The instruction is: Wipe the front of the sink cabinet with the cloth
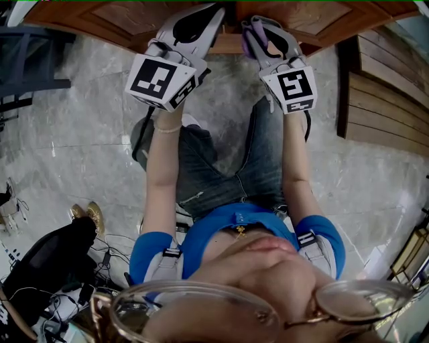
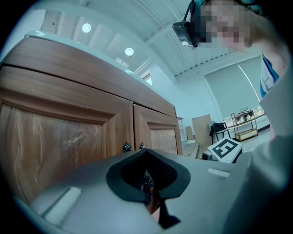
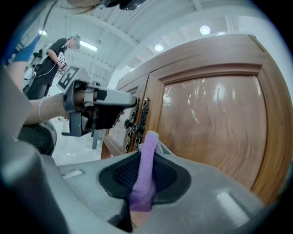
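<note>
So the person is sitting facing the wooden sink cabinet (image 1: 100, 17), which fills the 12 o'clock edge of the head view, with a gripper in each hand pointed at it. The right gripper (image 1: 256, 25) sits at about 1 o'clock. Its jaws are clamped on a purple cloth (image 3: 145, 169), and in the right gripper view the cloth sticks out of the pads toward 12 o'clock like a little folded strip. The cloth's tip is right up by the frame of the right cabinet door (image 3: 215, 132). I honestly can't tell if it's touching the wood or just shy of it.

The left gripper (image 1: 212, 12) is just beside it at roughly 12 o'clock, nose at the seam between the two doors. In the left gripper view its jaws are drawn nearly together with only a narrow slit. One of the ornate metal door handles (image 3: 137, 121) shows in that slit, with brown wood behind it. Whether the pads actually pinch the handle or just sit around it, I can't make out.

Both marker cubes face up at the camera, the left one (image 1: 164, 80) tilted. Grey marble floor (image 1: 74, 141) is under everything, and there's a stack of wooden planks (image 1: 385, 100) at 2 o'clock.
</note>
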`<state>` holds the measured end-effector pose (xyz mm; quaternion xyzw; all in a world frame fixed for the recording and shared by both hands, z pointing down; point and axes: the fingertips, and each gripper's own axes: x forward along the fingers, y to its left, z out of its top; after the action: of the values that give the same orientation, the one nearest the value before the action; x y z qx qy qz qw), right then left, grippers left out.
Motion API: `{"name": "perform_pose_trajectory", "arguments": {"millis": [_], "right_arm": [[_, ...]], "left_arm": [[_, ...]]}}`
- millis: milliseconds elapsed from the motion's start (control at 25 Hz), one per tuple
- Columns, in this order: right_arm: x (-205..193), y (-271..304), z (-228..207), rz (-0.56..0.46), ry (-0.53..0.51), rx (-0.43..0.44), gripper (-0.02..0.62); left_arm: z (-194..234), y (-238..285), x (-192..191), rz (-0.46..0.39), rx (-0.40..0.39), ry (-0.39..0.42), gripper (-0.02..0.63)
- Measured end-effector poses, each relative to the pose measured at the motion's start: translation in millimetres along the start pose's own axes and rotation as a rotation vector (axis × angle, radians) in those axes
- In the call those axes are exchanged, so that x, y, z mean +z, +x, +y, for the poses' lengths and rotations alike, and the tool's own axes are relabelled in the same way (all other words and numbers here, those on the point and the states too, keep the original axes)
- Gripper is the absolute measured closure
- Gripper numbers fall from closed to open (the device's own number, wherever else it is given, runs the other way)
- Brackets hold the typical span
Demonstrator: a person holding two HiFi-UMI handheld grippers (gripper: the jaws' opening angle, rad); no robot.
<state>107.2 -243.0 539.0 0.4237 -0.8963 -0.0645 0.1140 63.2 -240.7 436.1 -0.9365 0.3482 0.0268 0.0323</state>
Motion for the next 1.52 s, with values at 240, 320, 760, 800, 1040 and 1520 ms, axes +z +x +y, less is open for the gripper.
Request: {"name": "perform_pose_trajectory", "arguments": {"millis": [240,320,760,800,1040,1520], "right_arm": [[51.2,-25.2,-19.3,-0.129,0.019,-0.091,0.534],[66.2,-25.5,-22.1,-0.155,-0.004,-0.11,0.534],[98.3,-10.1,-19.1,-0.174,-0.015,-0.131,0.534],[101.8,-9.5,-21.9,-0.176,0.001,-0.139,0.534],[136.0,-17.6,-15.0,-0.053,0.082,-0.087,0.535],[463.7,-142.5,-42.1,0.129,0.052,0.042,0.535]], "left_arm": [[-3.2,1.9,-4.4,0.019,-0.006,-0.01,0.606],[-3.5,2.4,-2.8,0.021,-0.014,-0.012,0.606],[-2.6,15.4,-14.1,0.041,-0.098,0.028,0.606],[-5.0,18.9,-9.8,0.029,-0.121,0.018,0.606],[-22.8,9.6,35.1,0.071,-0.149,-0.162,0.606],[-57.4,-46.6,377.2,0.223,0.072,-0.132,0.606]]}}
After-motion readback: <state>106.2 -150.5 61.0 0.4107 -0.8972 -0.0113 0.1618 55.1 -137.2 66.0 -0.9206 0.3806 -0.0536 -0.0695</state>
